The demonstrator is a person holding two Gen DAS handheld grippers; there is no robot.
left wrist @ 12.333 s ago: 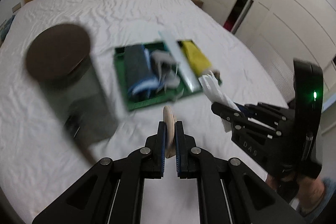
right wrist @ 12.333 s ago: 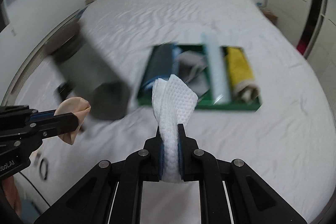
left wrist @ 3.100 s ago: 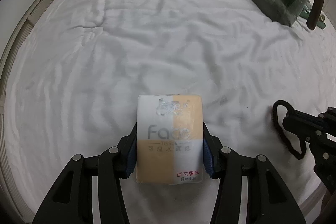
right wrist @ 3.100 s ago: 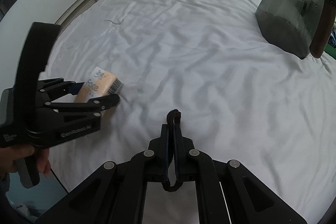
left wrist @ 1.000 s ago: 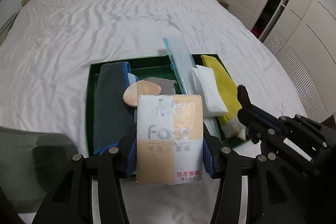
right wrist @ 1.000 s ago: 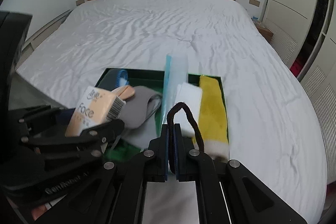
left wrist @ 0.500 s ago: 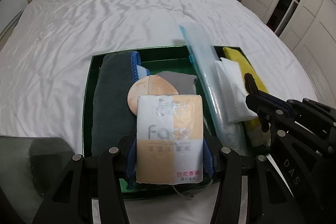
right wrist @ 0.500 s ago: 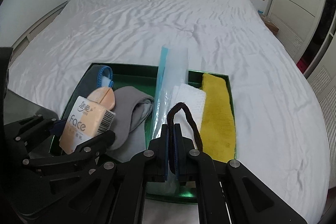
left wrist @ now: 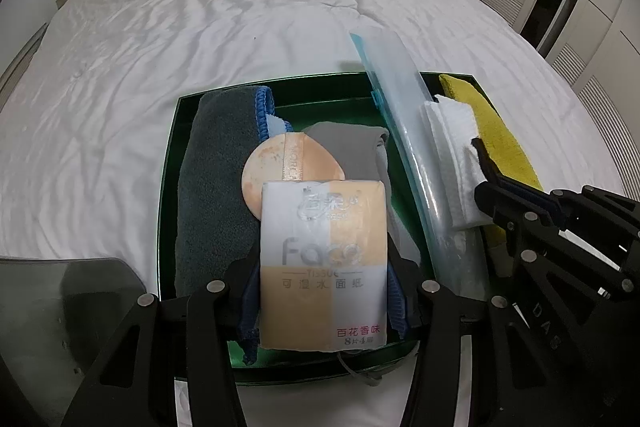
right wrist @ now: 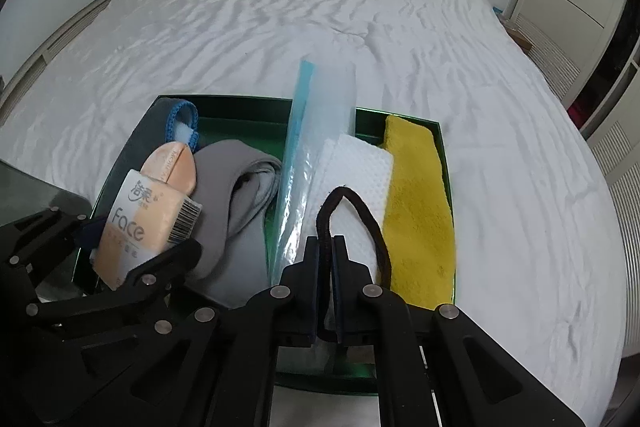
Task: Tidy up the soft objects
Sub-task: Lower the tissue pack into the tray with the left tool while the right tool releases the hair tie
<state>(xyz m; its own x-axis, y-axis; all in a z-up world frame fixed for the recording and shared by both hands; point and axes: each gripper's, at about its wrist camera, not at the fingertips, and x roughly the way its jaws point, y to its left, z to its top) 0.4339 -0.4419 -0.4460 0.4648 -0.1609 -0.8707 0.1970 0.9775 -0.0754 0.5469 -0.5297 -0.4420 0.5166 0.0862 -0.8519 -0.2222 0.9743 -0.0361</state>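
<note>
Left tongs (left wrist: 324, 287) clamp tissue pack (left wrist: 323, 263) over green tray (left wrist: 168, 163); right tongs (right wrist: 328, 247), just easing apart, pinch black hair tie (right wrist: 352, 203)

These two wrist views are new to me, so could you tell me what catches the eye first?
First is the peach-and-white tissue pack, clamped in the left claw over the near edge of the green tray on the white bed. Next, the black hair tie loops up from the right claw above the white cloth, between a yellow towel and a clear plastic bag.
</note>
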